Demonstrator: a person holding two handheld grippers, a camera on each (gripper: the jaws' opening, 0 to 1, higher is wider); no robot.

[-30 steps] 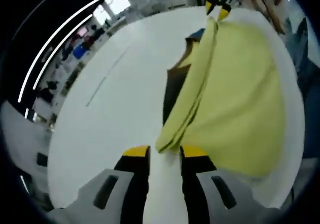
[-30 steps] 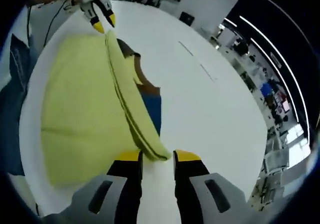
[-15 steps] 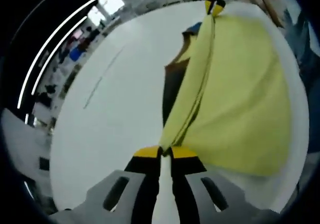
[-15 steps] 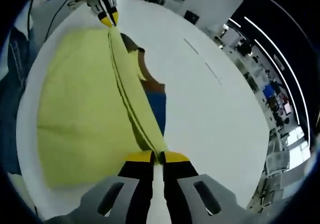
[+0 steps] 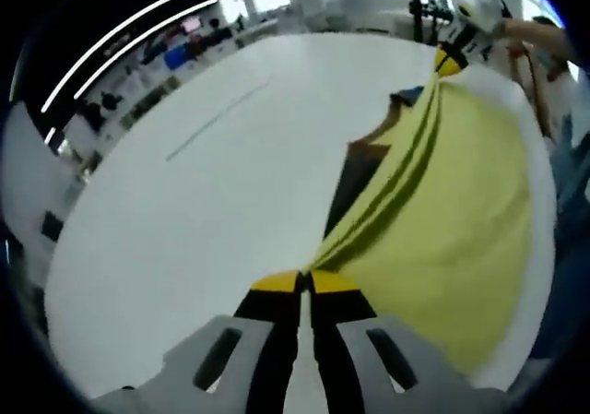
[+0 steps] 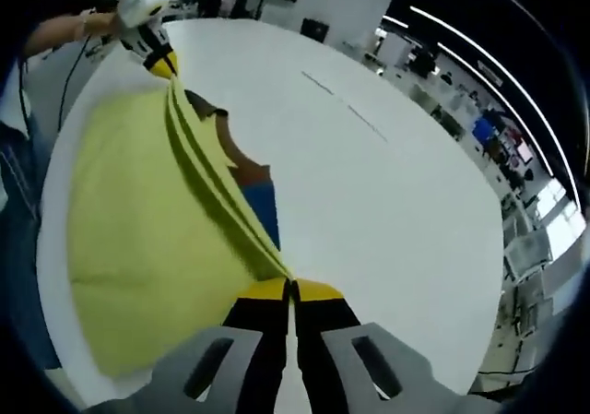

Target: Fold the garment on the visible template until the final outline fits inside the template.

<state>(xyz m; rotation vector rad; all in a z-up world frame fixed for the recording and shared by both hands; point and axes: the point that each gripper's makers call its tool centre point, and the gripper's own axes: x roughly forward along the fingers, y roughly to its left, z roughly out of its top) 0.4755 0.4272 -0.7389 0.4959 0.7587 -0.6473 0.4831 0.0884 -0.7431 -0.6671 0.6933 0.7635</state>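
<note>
Jaws, left gripper view: my left gripper is pinched on one end of the yellow garment's folded edge; the right gripper clamps the far end.
Garment, left gripper view: stretched taut above the white tabletop, over a dark template.
Jaws, right gripper view: my right gripper is closed on the hem.
Risk: I judge uneven pulling could slip the hem or drag the template.

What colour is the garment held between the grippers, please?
Yellow; the garment shows best in the right gripper view.
</note>
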